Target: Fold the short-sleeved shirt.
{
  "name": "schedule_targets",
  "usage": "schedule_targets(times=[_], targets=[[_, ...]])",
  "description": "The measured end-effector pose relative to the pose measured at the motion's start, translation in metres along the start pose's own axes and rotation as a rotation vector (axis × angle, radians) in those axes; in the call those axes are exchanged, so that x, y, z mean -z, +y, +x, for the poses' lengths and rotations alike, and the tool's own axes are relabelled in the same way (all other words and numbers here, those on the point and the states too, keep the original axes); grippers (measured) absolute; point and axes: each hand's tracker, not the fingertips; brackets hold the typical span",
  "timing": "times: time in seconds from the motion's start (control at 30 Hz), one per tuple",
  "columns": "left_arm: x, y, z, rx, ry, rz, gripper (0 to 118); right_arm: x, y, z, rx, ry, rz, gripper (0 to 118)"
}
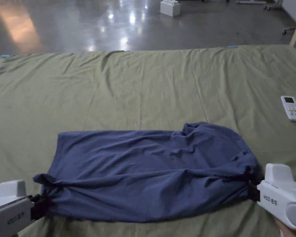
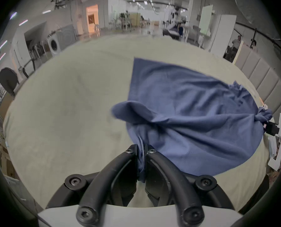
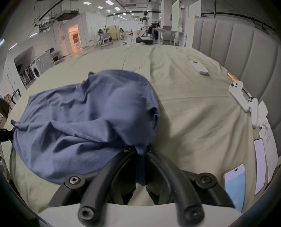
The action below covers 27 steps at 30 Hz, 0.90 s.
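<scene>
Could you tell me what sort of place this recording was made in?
Probably a large indoor workshop or lab: a bed with a padded headboard stands on an open polished floor, with a washing machine and desks behind.

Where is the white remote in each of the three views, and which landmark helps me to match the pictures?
Head view: remote at the right edge, on the sheet beyond the shirt.
Left gripper view: I cannot make it out.
Right gripper view: remote upper right, near the headboard.
Shared landmark: the blue shirt.
</scene>
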Motion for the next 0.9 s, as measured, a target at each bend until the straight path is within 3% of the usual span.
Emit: schedule_targets(times=[0.07, 0.13, 0.5, 0.63, 0.77, 0.83, 0.9], targets=[[-0.028, 0.007, -0.005, -0.088, -0.064, 0.011, 8, -0.015, 0.002, 0.000, 0.018, -0.032, 0.001, 8], [-0.046, 0.002, -0.012, -0.141, -0.087, 0.034, 8, -0.033, -0.003, 0.002, 0.098, -0.025, 0.019, 8], [-0.099, -0.087, -0.035, -0.150, -0.089, -0.011, 8, -0.136, -0.073, 0.015, 0.087, -0.027, -0.036, 8], [-0.100, -0.107, -0.033, -0.170, -0.091, -0.031, 8, -0.148, -0.089, 0.013, 0.047, -0.054, -0.078, 8], [-0.086, -0.112, -0.034, -0.176, -0.095, -0.006, 8, -0.131, -0.097, 0.018, 0.102, -0.033, -0.127, 8], [-0.082, -0.110, -0.033, -0.191, -0.087, -0.021, 21, -0.119, -0.099, 0.023, 0.101, -0.032, -0.184, 11], [-0.092, -0.106, -0.031, -0.196, -0.061, -0.002, 67, -0.121, -0.101, 0.021, 0.076, -0.076, -0.186, 55]])
